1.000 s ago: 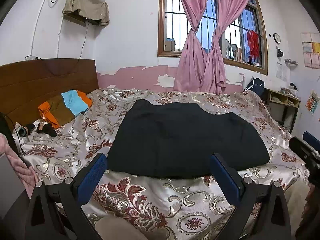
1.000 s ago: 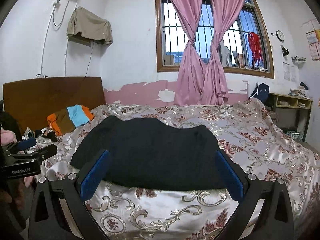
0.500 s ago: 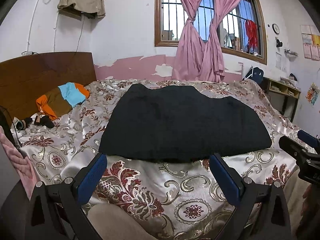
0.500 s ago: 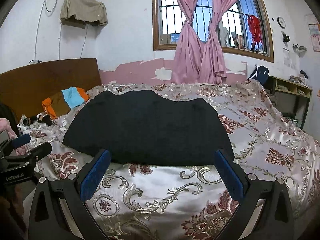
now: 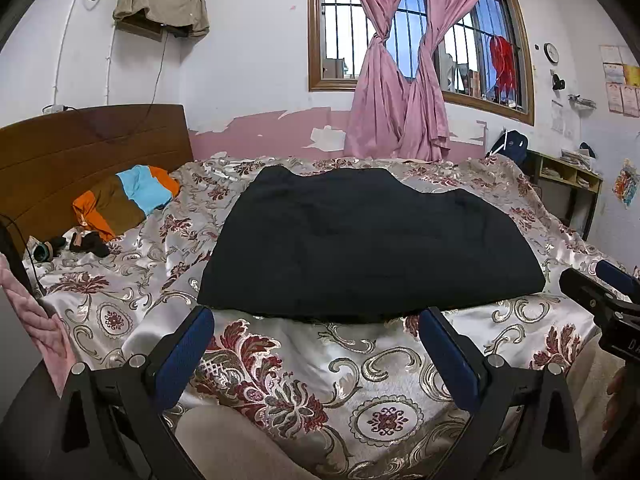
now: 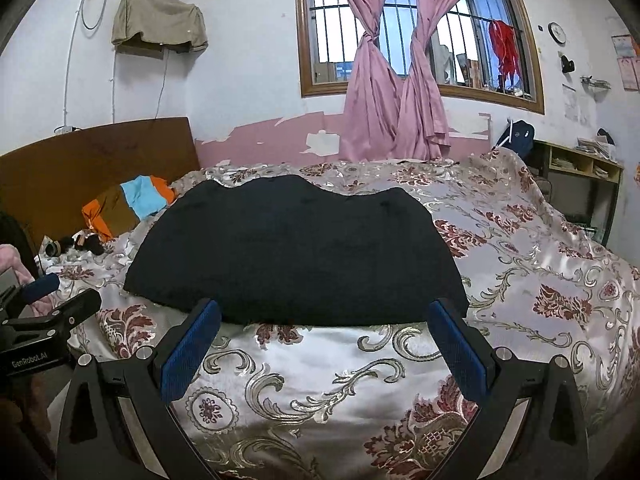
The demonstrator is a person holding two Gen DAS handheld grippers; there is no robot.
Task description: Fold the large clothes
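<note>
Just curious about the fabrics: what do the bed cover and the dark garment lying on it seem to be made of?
The bed cover looks like satin brocade: it is glossy, catches highlights, and carries woven-looking red and gold scrolls. The dark garment looks like a thick matte knit or fleece: it shows no shine and a soft, fuzzy surface, though the exact fibre cannot be told.

Left gripper (image 5: 316,330): black frame, two long fingers (image 5: 182,354) faced with textured blue pads.
Left gripper screws: round silver heads at each finger's base.
Right gripper (image 6: 326,324): same black frame, blue pads (image 6: 460,350), silver screws.
Marking: white "GenRobot.AI" lettering on the left gripper's black body, seen from the right wrist.
Clothing: pink quilted sleeve (image 5: 38,320) left of the left gripper.
</note>
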